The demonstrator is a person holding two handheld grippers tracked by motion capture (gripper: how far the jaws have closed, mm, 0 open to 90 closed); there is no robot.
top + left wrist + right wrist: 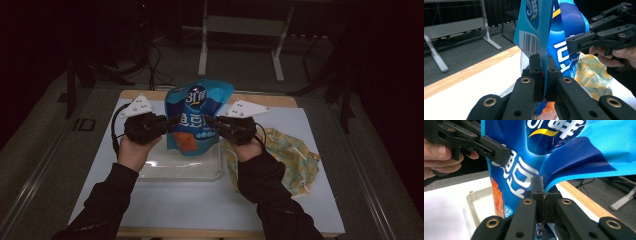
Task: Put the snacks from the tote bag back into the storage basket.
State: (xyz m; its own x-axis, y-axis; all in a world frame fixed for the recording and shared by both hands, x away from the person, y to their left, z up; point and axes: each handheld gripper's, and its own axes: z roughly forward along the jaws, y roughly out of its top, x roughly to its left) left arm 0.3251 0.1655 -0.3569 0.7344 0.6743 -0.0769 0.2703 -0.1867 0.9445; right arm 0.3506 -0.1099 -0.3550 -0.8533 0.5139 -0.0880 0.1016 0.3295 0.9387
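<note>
Near edge of the white-topped desk point(165, 210): bare white sheet, two dark sleeves coming in over it. Wood trim shows along the near and far edges.

Mid-desk: shallow clear plastic tray point(165, 172), just beyond the hands. Right of it, touching the tray's right side as far as can be told, a crumpled yellow-and-teal patterned snack bag point(295, 162) lies flat, reaching toward the right edge of the desk.

Above the tray: glossy blue snack bag with white lettering and an orange panel point(196, 120), held upright off the surface between both claws. Left claw point(172, 121) is clamped on the bag's left side seam; the left gripper view shows the jaws pressed tight on the thin foil edge point(544, 75), barcode just above. Right claw point(212, 121) is clamped likewise on the right seam point(543, 195), jaws closed on the film.

Open room: wide bare strip of desk left of the tray; less on the right.

Far: grey carpeted floor point(240, 65), a white metal frame stand point(240, 25), loose cables, dark surroundings.
</note>
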